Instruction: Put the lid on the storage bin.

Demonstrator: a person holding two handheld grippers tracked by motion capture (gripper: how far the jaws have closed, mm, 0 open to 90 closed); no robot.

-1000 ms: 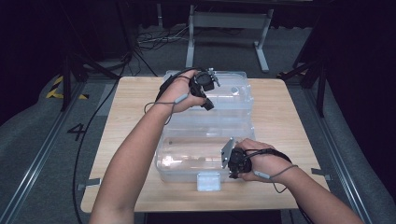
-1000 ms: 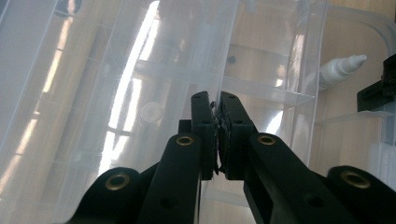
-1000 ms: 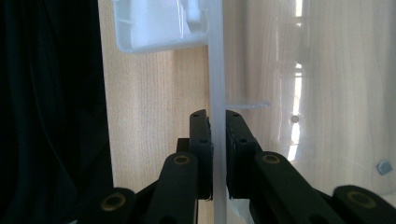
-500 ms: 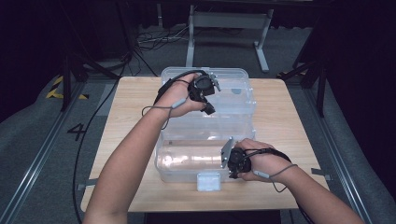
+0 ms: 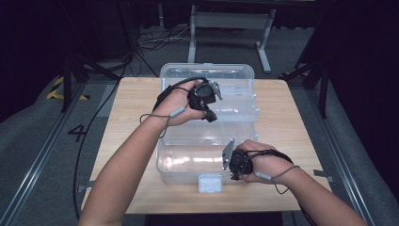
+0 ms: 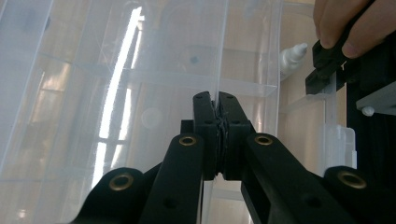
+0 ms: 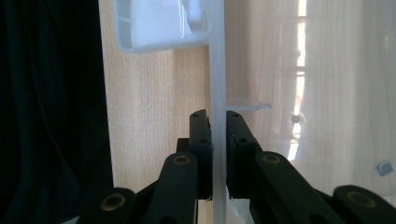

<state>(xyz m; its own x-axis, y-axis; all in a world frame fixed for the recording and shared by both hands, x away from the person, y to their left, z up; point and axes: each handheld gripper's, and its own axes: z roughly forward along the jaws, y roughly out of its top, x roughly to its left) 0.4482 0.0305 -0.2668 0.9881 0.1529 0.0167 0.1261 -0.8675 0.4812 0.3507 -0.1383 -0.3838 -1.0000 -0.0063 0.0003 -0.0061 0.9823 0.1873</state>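
Pinching the clear box (image 5: 207,141) on the table (image 5: 136,117), we clamp its far lid edge with our left gripper (image 6: 218,100) and its near rim with our right gripper (image 7: 215,116).

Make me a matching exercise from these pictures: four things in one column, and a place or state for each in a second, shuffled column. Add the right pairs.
Things
1. left gripper
2. right gripper
3. white rectangular latch
4. light wooden table

Places or states
A. hangs at the middle of the clear plastic storage box's near wall
B. fingers shut on a thin clear wall at the far part of the box
C. bears the box
D. fingers shut on the clear rim at the box's near right

Pairs: 1-B, 2-D, 3-A, 4-C
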